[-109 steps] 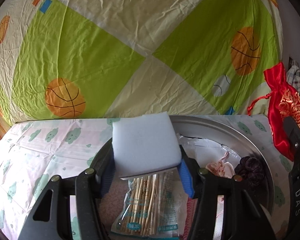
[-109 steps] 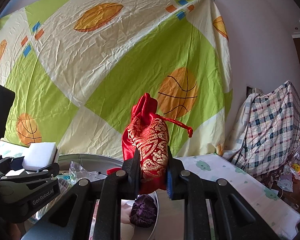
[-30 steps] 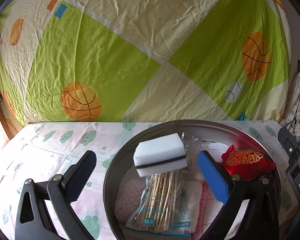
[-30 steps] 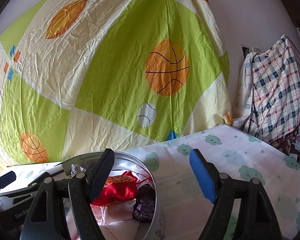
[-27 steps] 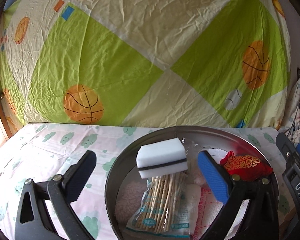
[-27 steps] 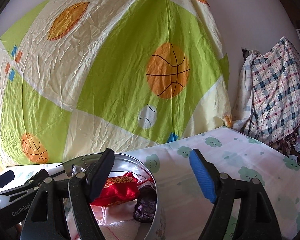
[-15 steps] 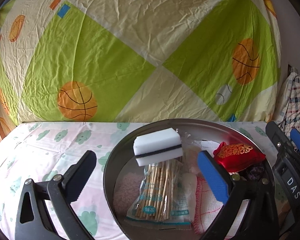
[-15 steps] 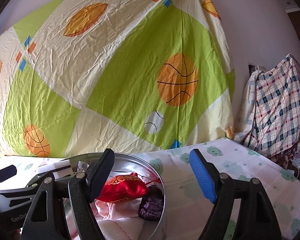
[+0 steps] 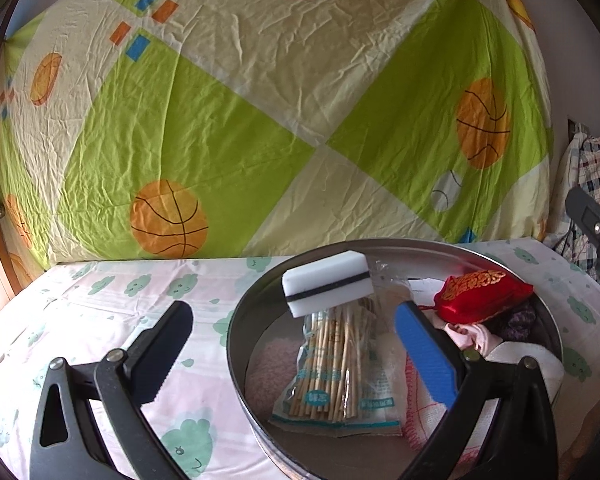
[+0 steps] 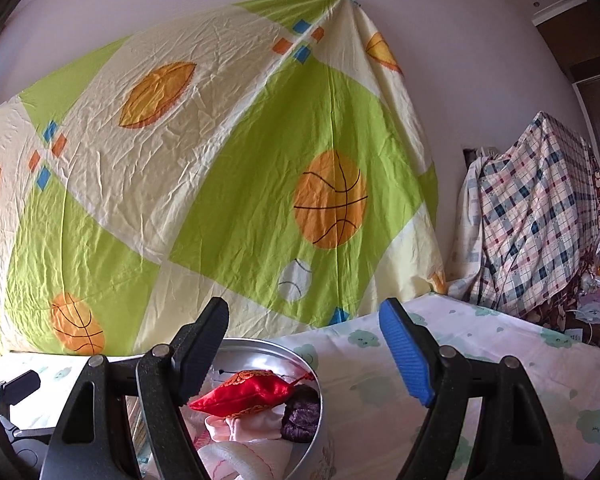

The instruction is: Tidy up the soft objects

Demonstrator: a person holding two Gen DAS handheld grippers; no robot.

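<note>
Left wrist view: evidently the left gripper (image 9: 292,332) is gaping wide and empty. The white sponge (image 9: 327,282), light and squashy, best pinched across its flat faces, is resting atop a skewer packet (image 9: 332,364) in the metal basin (image 9: 236,344); the near rim is cut off.

Right wrist view: the right gripper (image 10: 308,356) is likewise spreading wide, empty. The red pouch (image 10: 246,394), limp and slippery-looking, is lying in the basin's far right part, partly hidden behind a finger.

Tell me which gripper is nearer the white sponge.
Left. The left gripper hangs open just in front of the white sponge in the metal tub; the right gripper sits past the tub's far side.
</note>
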